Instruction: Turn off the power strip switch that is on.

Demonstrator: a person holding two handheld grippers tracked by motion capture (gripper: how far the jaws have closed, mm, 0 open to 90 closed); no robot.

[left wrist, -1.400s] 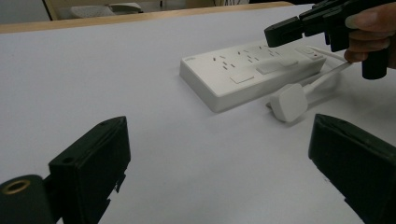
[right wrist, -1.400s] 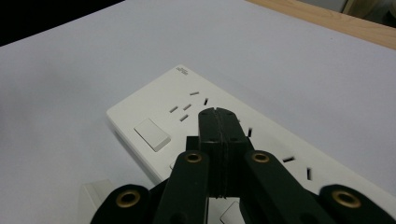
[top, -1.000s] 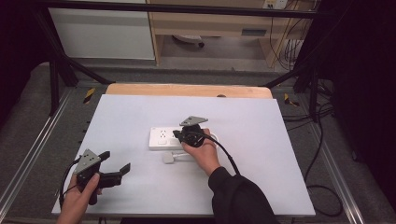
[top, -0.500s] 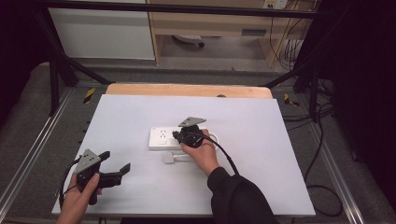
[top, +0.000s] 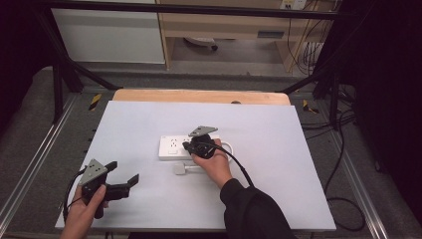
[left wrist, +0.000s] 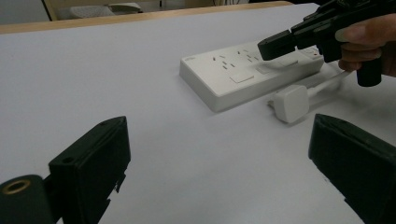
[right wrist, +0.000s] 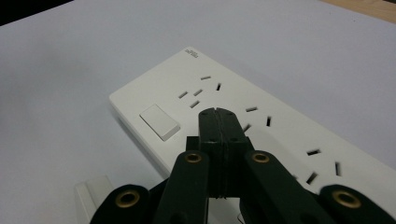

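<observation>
Your right tongs (top: 188, 145) sit over the white power strip (top: 174, 148), which lies flat near the middle of the bench (top: 278, 164). In the right gripper view the right tongs (right wrist: 218, 122) are clenched, the two black jaws pressed flat together with nothing between them, tips above the strip's (right wrist: 280, 140) socket slots, just beyond its rocker switch (right wrist: 159, 122). Whether the tips touch the strip's face, you cannot tell.

A white plug (top: 180, 169) lies on the bench just beside the strip's near edge, close under your right hand (top: 211, 164); its cable runs off toward that hand. In the left gripper view the plug (left wrist: 292, 102) lies apart from the strip (left wrist: 243, 77), on the bench surface.

Your left tongs (top: 124, 179) are released: jaws stand wide apart, nothing between them, near the bench's front left corner, well apart from strip and plug. Your left hand (top: 87, 211) grips the handle, jaws pointing across toward the strip
</observation>
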